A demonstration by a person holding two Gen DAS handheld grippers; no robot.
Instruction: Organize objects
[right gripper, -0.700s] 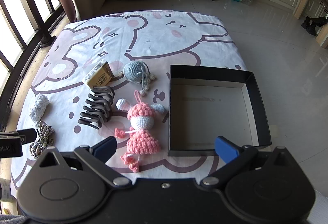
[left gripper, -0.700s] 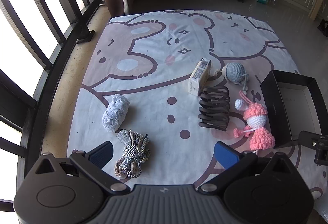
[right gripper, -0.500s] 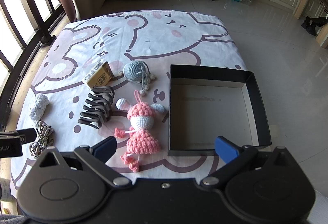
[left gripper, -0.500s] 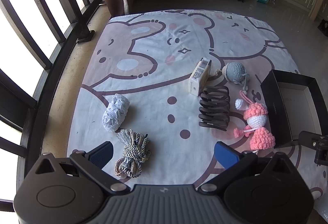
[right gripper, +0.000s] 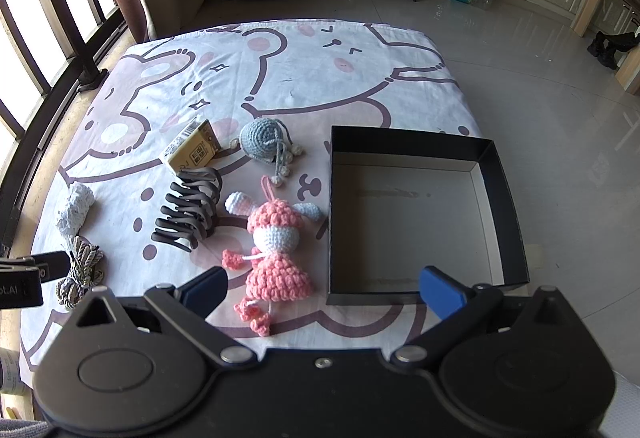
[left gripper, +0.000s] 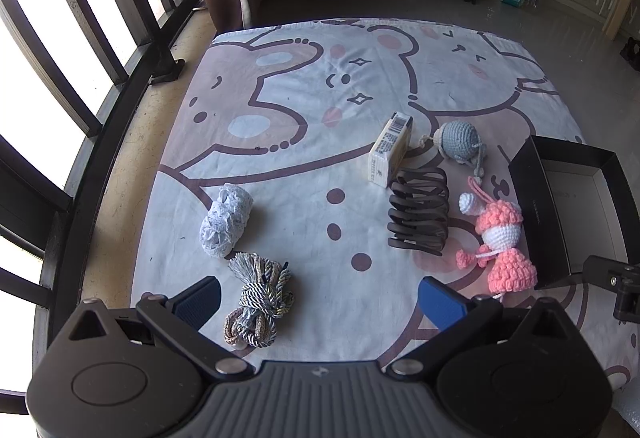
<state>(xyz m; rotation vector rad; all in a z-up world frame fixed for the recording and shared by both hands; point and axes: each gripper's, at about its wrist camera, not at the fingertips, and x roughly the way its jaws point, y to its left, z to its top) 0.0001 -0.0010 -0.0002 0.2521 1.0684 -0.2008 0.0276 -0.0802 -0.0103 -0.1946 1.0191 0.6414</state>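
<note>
While nothing had yet gone into the box [right gripper: 416, 222], both grippers hung spread wide and empty: the left gripper [left gripper: 320, 298] above the cord [left gripper: 258, 304], the right gripper [right gripper: 322, 288] above the doll [right gripper: 276, 250], probably readying first picks.

My table [left gripper: 304, 165] is covered by a white cloth [right gripper: 304, 77] printed with pink cartoon bears. Along its right edge sits an open black box [right gripper: 508, 197], empty inside. Just left of the box lies a pink crochet doll [right gripper: 276, 254], its ear nearly touching the box wall. Beyond the doll, towards the middle, rests a grey-blue crochet ball [right gripper: 260, 137], with a small yellow carton [right gripper: 192, 151] beside it. A dark hair claw [left gripper: 418, 215] lies just in front of the carton. Near the left edge, a white lace bundle [left gripper: 226, 220] touches a coiled cord [left gripper: 260, 300] at the near edge.
</note>
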